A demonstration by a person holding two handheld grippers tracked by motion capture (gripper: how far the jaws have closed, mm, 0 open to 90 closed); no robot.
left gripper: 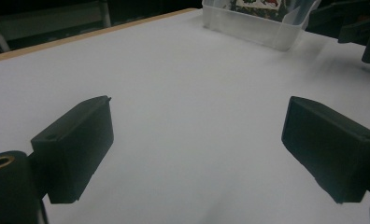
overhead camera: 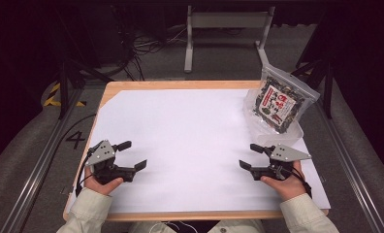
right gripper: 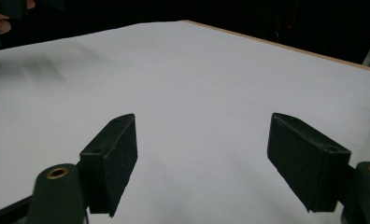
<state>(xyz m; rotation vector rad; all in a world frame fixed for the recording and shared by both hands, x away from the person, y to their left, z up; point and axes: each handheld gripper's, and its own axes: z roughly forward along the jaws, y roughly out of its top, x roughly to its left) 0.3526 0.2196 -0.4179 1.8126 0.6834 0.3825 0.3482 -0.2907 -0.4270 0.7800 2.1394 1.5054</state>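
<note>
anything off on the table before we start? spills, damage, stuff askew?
No spills or damage that I can see. One oddity: the snack bag stands tilted in the clear container at the far right, sticking out well above its rim. Both the left gripper and the right gripper are open and hold nothing, over the white sheet.

We note a wooden table (overhead camera: 180,84) covered by a white sheet (overhead camera: 190,141). Grey floor (overhead camera: 30,160) surrounds it, with metal rails (overhead camera: 35,167) left and right, cables (overhead camera: 146,46) and a grey frame (overhead camera: 226,22) far; surroundings dark.
</note>
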